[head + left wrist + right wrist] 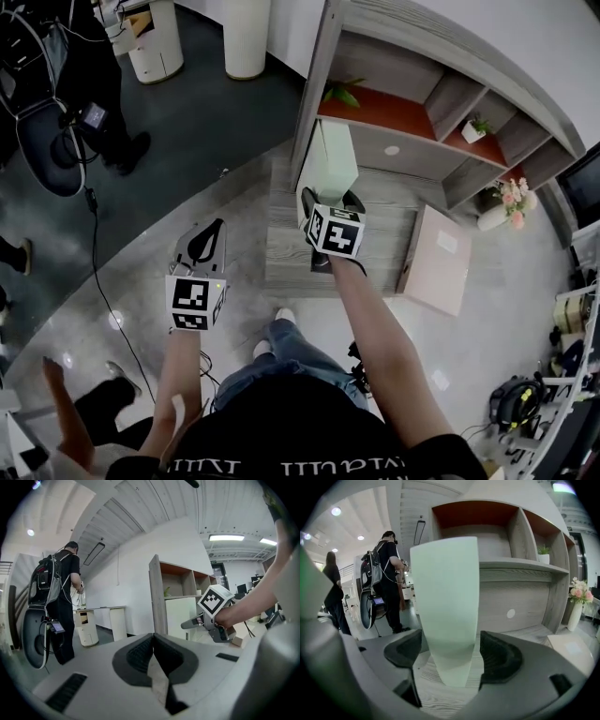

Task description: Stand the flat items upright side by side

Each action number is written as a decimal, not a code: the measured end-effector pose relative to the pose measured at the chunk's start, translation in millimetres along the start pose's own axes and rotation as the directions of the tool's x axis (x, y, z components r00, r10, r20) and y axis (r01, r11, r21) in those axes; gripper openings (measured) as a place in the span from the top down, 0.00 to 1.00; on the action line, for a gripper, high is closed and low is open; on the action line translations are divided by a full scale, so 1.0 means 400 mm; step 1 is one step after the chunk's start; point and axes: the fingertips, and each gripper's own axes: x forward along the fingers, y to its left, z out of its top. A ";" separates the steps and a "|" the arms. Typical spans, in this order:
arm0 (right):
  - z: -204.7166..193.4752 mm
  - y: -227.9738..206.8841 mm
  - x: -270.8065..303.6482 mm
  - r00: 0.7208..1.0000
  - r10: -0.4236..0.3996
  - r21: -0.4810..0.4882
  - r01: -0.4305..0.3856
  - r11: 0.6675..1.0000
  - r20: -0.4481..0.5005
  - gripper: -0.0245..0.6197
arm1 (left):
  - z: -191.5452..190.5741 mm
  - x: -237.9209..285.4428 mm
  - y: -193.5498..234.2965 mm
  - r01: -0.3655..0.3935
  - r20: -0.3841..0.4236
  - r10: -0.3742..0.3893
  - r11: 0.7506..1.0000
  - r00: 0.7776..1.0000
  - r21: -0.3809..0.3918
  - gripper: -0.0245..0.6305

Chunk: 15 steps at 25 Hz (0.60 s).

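Board [445, 597]: pale green, upright on ledge [291, 253], beside shelf post [314, 103].
Right gripper [451, 644]: jaws spread, flanking board, slim gaps both sides.
Left gripper [153, 641]: jaws together, empty.
Pink panel [439, 258]: off ledge's right edge.

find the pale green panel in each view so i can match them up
Head view: pale green panel upright, upper centre.
Left gripper view: panel right of centre, beside the shelf's post.
Right gripper view: panel dead centre, upright.
Shared landmark: orange-lined cubby.
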 end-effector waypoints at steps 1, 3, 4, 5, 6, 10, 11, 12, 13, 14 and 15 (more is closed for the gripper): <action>-0.005 -0.001 -0.017 1.000 0.003 0.007 -0.003 1.000 0.001 0.37 | -0.003 -0.006 -0.010 0.010 0.000 -0.010 1.000 1.000 -0.002 0.94; -0.015 0.004 -0.056 1.000 0.019 0.025 -0.019 1.000 0.005 0.38 | -0.007 -0.023 -0.029 0.028 0.005 -0.028 1.000 1.000 -0.005 0.94; -0.020 0.009 -0.076 1.000 0.028 0.032 -0.028 0.999 0.007 0.38 | -0.008 -0.032 -0.037 0.035 0.009 -0.035 0.999 0.999 -0.005 0.94; -0.024 0.011 -0.096 0.999 0.035 0.036 -0.035 0.999 0.011 0.38 | -0.007 -0.041 -0.046 0.040 0.015 -0.040 0.999 0.999 -0.005 0.94; -0.026 0.012 -0.116 0.999 0.038 0.037 -0.038 0.999 0.017 0.38 | -0.006 -0.048 -0.056 0.047 0.020 -0.047 0.999 0.999 -0.004 0.94; -0.026 -0.001 -0.198 0.997 0.052 0.050 -0.056 0.997 0.063 0.38 | -0.004 -0.069 -0.100 0.080 0.035 -0.080 0.997 0.996 -0.002 0.94; -0.028 -0.003 -0.218 0.995 0.060 0.055 -0.065 0.996 0.075 0.38 | -0.005 -0.074 -0.109 0.086 0.038 -0.086 0.996 0.996 -0.004 0.94; -0.030 -0.008 -0.239 0.994 0.067 0.058 -0.072 0.996 0.084 0.38 | -0.003 -0.078 -0.118 0.092 0.040 -0.092 0.996 0.995 -0.007 0.94; -0.030 -0.016 -0.258 0.993 0.070 0.060 -0.076 0.995 0.090 0.38 | 0.000 -0.079 -0.129 0.099 0.043 -0.099 0.995 0.994 -0.010 0.94; -0.030 -0.028 -0.276 0.993 0.071 0.065 -0.078 0.995 0.095 0.38 | 0.006 -0.079 -0.142 0.108 0.047 -0.107 0.994 0.993 -0.009 0.94; -0.030 -0.043 -0.293 0.993 0.071 0.073 -0.079 0.994 0.099 0.38 | 0.012 -0.078 -0.156 0.118 0.050 -0.117 0.993 0.992 -0.005 0.94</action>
